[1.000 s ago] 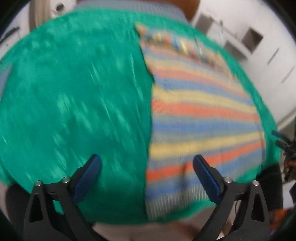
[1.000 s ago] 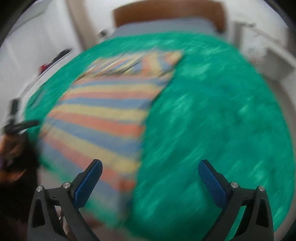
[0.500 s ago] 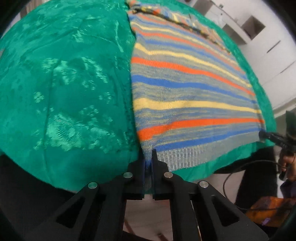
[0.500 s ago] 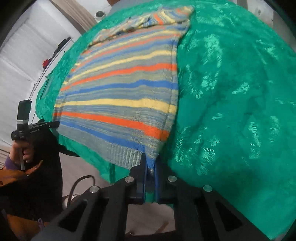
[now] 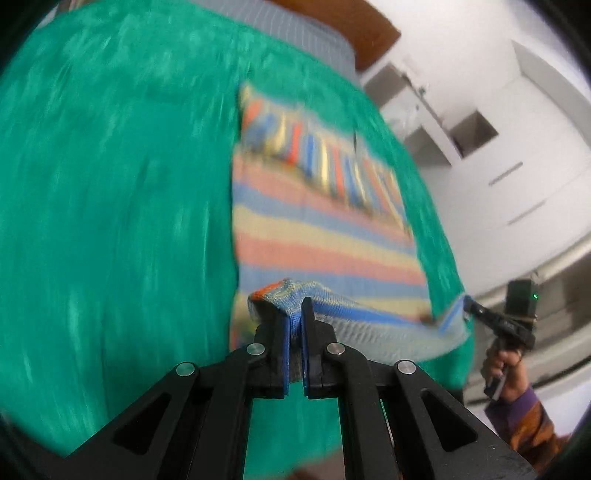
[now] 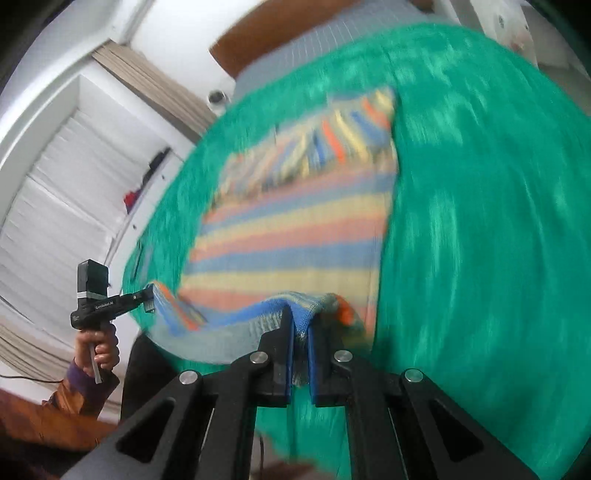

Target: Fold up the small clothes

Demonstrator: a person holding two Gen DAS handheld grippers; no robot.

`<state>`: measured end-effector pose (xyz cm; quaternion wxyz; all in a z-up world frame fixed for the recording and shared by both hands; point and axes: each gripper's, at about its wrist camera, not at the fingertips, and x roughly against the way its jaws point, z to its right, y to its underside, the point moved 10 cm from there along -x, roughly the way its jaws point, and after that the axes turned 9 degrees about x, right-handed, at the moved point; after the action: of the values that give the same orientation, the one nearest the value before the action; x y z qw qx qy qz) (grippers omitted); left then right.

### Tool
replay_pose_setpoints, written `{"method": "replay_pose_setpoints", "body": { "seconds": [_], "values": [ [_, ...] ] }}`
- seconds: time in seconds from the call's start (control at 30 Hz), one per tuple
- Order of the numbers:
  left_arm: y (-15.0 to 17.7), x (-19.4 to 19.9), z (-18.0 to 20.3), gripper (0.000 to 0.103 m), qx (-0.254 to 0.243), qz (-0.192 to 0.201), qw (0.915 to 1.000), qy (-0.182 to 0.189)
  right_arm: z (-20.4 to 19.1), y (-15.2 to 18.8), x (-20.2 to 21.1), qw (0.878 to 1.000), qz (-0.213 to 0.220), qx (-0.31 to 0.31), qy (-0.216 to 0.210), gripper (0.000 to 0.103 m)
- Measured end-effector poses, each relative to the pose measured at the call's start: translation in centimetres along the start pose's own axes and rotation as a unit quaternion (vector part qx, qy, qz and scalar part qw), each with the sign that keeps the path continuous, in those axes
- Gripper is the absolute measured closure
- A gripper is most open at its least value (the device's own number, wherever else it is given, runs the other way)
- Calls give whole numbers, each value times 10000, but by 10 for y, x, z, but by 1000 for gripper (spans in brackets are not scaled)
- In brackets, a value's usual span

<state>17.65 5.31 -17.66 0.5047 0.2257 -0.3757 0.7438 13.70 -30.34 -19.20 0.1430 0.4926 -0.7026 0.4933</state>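
Sweater [image 5: 325,236]: striped, spread centre frame on green bedspread [image 5: 110,184], hem lifted.
Left gripper [image 5: 294,325]: clamped on hem corner.
Right gripper [image 6: 300,328]: clamped on opposite hem corner.

Only legible text: small white print, looks like "GenRobot.AI", on the side of the left gripper [image 6: 147,295] body, seen from the right wrist view. Slightly blurred. Left wrist view shows no readable text or numbers.

White cupboards [image 5: 517,122]; wooden headboard [image 6: 280,33]; beige curtain [image 6: 155,85].
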Motion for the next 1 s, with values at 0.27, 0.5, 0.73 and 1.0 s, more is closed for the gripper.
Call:
{"method": "replay_pose_setpoints", "body": {
  "seconds": [0.27,0.5,0.73,1.0],
  "values": [
    [-182,-84,7,101,396,443,9978,-299,76,-179,-71,9985,366,-42,407,97],
    [-261,-139,-26,75,707,711,9867,-1281,149,-255,-148,9947,292,-609,776,92],
    [-233,-99,-5,35,-362,615,9907,-1157,134,-259,-135,9949,161,10,1000,82],
    [-198,-204,42,37,-1659,-749,9727,-1438,81,-252,-250,9808,-1448,999,841,79]
  ]
}}
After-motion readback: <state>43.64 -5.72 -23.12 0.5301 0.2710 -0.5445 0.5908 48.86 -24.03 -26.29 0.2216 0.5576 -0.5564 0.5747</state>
